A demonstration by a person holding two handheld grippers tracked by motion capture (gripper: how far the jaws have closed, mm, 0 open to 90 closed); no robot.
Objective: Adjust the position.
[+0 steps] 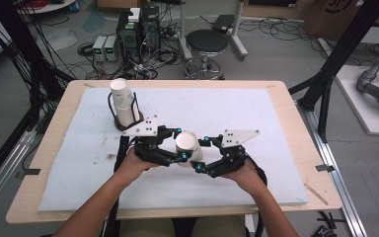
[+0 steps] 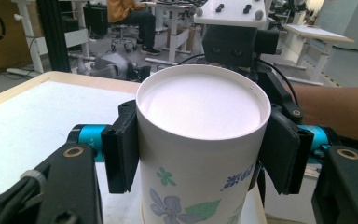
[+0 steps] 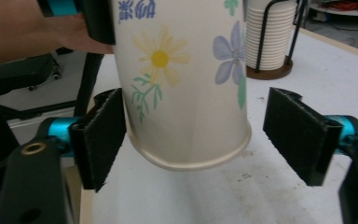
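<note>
Paper cup [image 2: 200, 140]: inverted, held off the white mat [image 1: 237, 106]
Left gripper [image 2: 200, 149]: clamped on the cup
Right gripper [image 3: 205, 135]: spread wide around its rim

A lab — computer towers [image 1: 139, 27], tangled floor cables [image 1: 103, 66], black frame struts [image 1: 343, 47] and a stool [image 1: 206, 43].

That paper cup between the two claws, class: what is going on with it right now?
A person holds a claw in each hand over a white mat. The left claw is shut on an upside-down flowered cup, lifted off the mat. The right claw sits open around the cup's rim end, one pad close to it, the other clear, so it is not gripping yet. A cup stack stands in a wire holder behind.
</note>
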